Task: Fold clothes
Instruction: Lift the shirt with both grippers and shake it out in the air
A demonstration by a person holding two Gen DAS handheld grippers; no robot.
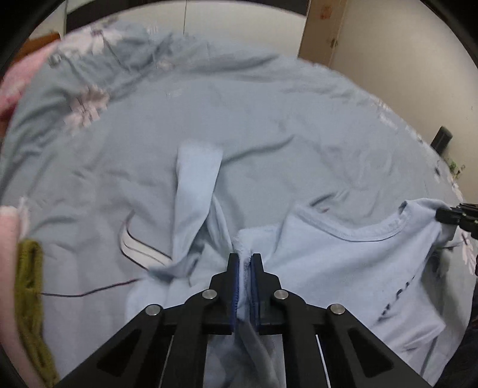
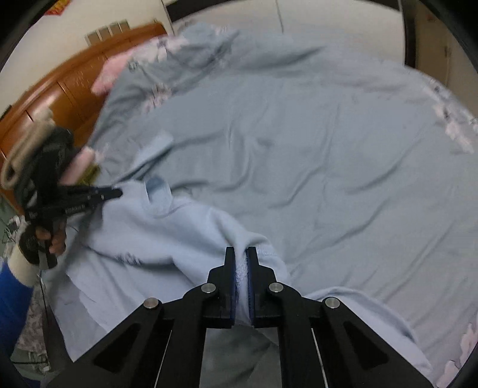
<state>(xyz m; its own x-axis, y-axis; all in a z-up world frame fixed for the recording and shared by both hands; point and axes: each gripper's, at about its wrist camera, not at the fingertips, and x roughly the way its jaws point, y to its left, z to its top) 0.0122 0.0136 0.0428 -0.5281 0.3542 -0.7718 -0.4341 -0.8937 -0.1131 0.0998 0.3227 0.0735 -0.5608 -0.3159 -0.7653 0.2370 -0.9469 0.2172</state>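
Observation:
A light blue T-shirt (image 1: 343,268) hangs stretched between my two grippers over the bed. My left gripper (image 1: 245,259) is shut on one shoulder of the shirt, with cloth pinched between its blue pads. My right gripper (image 2: 241,253) is shut on the other shoulder of the T-shirt (image 2: 167,226). The right gripper also shows at the right edge of the left wrist view (image 1: 442,215), and the left gripper shows at the left of the right wrist view (image 2: 118,193). The neckline (image 1: 367,235) faces up. A sleeve (image 1: 194,191) trails onto the bed.
The bed has a grey-blue floral cover (image 1: 269,125), wrinkled. An olive garment (image 1: 30,298) and pink cloth (image 1: 18,77) lie at its left. A white striped band (image 1: 140,250) lies under the sleeve. A wooden headboard (image 2: 59,89) stands at the left. A door (image 1: 322,27) is beyond.

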